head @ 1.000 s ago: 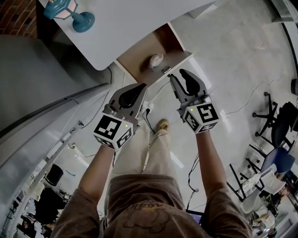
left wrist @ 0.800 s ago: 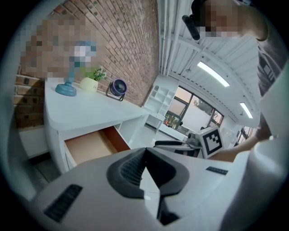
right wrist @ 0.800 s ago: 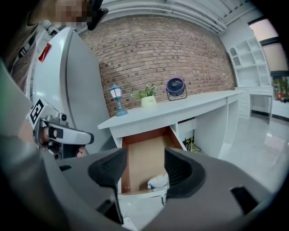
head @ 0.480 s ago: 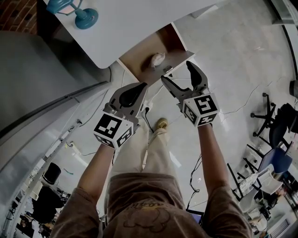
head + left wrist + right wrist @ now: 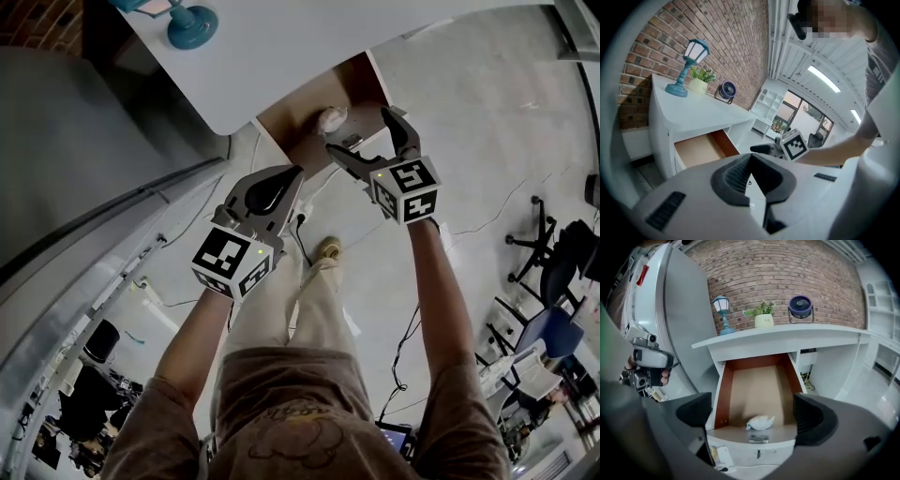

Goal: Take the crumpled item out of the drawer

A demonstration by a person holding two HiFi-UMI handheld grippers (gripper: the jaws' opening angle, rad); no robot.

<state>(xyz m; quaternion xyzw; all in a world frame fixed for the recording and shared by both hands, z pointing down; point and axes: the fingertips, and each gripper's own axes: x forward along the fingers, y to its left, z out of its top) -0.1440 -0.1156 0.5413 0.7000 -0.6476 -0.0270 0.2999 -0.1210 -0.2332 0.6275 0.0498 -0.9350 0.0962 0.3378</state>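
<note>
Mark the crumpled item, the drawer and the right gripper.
crumpled item (image 5: 760, 422): right gripper view, middle of it.
drawer (image 5: 757, 385): right gripper view, bare bottom panel.
right gripper (image 5: 357, 129): head view, midway between fingertips; jaws have just been opening, nothing between them.

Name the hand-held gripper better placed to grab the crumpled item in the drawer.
Right. The right hand-held gripper, jaws just opening wide and empty, faces the crumpled item at the drawer front; the left hand-held gripper is shut, farther back.

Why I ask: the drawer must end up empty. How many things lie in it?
1: a crumpled item near the front of the drawer, about midway across. The right gripper may hide its front corners.
</note>
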